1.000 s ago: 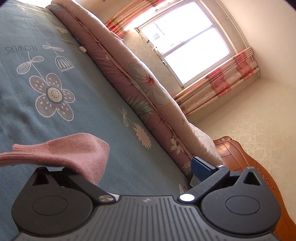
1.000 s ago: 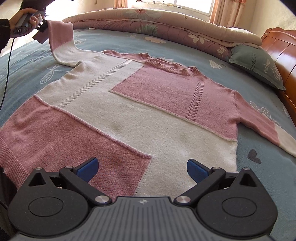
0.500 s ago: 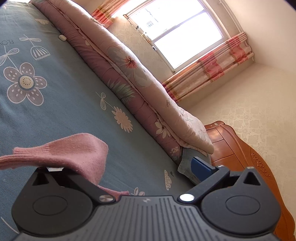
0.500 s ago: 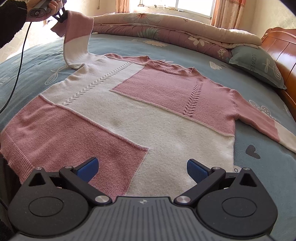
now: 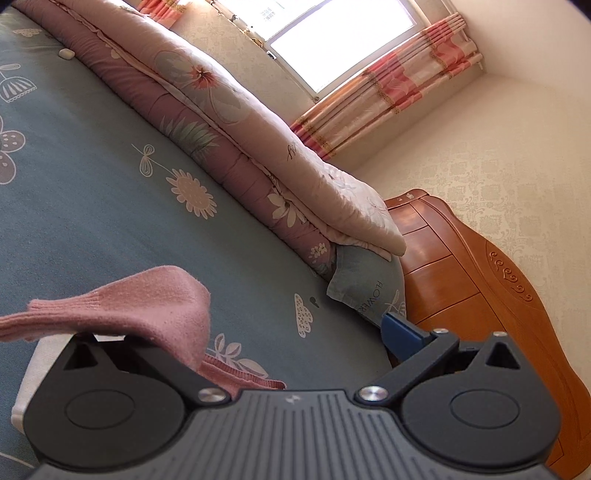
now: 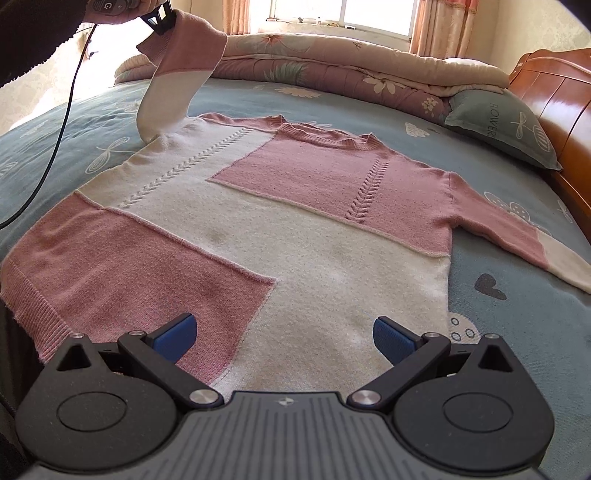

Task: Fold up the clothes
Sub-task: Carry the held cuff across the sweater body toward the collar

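Since earlier, our left tongs (image 6: 159, 18) have lifted the sleeve (image 6: 181, 70) higher, pinched shut on its cuff, to fold it inward over the sweater (image 6: 295, 236); our right tongs (image 6: 282, 338) hover wide open, empty.

sweater (image 6: 295, 236) flat on bed (image 6: 517, 317), quilt (image 6: 369, 70) behind, pillow (image 6: 502, 125) right

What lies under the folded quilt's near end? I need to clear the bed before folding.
A blue-grey pillow pokes out beneath the folded quilt, resting on the bed sheet. Its far part is covered.
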A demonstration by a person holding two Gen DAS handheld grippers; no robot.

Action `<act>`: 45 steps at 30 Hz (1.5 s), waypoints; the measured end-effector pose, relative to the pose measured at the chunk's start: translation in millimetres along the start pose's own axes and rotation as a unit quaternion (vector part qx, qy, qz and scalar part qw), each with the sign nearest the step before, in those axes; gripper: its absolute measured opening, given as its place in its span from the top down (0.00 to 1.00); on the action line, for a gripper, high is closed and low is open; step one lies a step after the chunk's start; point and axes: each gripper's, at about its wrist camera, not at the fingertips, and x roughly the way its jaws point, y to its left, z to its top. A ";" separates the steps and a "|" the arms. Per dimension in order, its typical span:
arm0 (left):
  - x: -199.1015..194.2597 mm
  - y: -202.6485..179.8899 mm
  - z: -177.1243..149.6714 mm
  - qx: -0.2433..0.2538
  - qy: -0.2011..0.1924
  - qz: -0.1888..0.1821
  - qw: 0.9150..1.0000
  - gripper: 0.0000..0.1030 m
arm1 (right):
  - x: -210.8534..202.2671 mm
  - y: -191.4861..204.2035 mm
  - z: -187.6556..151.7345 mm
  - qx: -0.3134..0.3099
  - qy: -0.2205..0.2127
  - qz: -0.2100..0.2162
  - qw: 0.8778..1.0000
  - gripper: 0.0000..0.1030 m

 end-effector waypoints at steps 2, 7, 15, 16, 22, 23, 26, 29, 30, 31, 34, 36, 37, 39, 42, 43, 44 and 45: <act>7.2 -5.4 -3.2 0.004 0.006 -0.001 1.000 0.01 | -0.9 -3.8 -1.8 0.009 -0.001 0.000 1.000 0.00; 24.8 -17.0 -12.0 0.015 0.024 -0.004 1.000 0.01 | -2.4 -8.2 -4.3 0.013 -0.003 -0.002 1.000 0.00; 48.8 -32.3 -29.3 0.031 0.051 -0.007 0.998 0.01 | 1.2 -12.8 -7.1 0.026 0.002 0.000 1.000 0.00; 51.7 -33.2 -31.3 0.031 0.054 -0.007 0.998 0.01 | 1.4 -12.9 -7.1 0.027 0.002 0.001 1.000 0.00; 74.6 -37.1 -45.0 0.045 0.077 0.000 0.996 0.01 | 6.0 -14.4 -9.5 0.029 0.011 0.002 1.000 0.00; 78.8 -36.1 -47.9 0.045 0.082 0.002 0.996 0.01 | 6.9 -14.7 -10.2 0.030 0.013 0.002 0.999 0.00; 91.6 -30.4 -57.9 0.037 0.099 0.003 0.994 0.01 | 10.1 -16.1 -12.1 0.032 0.020 0.003 0.999 0.00; 103.6 -20.5 -70.8 0.026 0.110 0.008 0.994 0.01 | 12.4 -17.8 -14.0 0.035 0.025 0.004 0.999 0.00; 107.5 -17.8 -75.2 0.025 0.114 0.010 0.993 0.01 | 13.2 -18.4 -14.7 0.037 0.026 0.005 0.999 0.00; 110.9 -15.2 -79.6 0.025 0.117 0.012 0.993 0.01 | 14.4 -18.7 -15.2 0.038 0.029 0.006 0.999 0.00; 120.1 -5.3 -93.8 0.014 0.125 0.013 0.992 0.01 | 18.1 -19.0 -16.9 0.043 0.037 0.012 0.998 0.00; 125.2 0.4 -102.9 0.009 0.128 0.010 0.992 0.01 | 19.0 -18.3 -17.7 0.044 0.037 0.012 0.998 0.00; 127.2 2.1 -107.7 0.007 0.130 0.010 0.991 0.01 | 19.3 -18.2 -17.9 0.043 0.037 0.012 0.998 0.00; 133.2 4.8 -119.0 0.016 0.139 0.014 0.990 0.01 | 20.0 -18.5 -18.1 0.044 0.036 0.013 0.998 0.00; 143.7 9.3 -140.3 0.032 0.179 0.021 0.983 0.01 | 20.2 -18.9 -18.2 0.046 0.036 0.014 0.998 0.00; 146.6 11.6 -146.6 0.034 0.195 0.021 0.980 0.01 | 20.3 -18.9 -18.1 0.046 0.036 0.014 0.998 0.00; 148.0 14.6 -152.6 0.032 0.208 0.019 0.977 0.01 | 20.3 -18.9 -18.0 0.046 0.036 0.013 0.998 0.00; 146.4 17.3 -156.6 0.031 0.211 0.018 0.977 0.01 | 20.5 -19.0 -17.9 0.046 0.036 0.013 0.998 0.00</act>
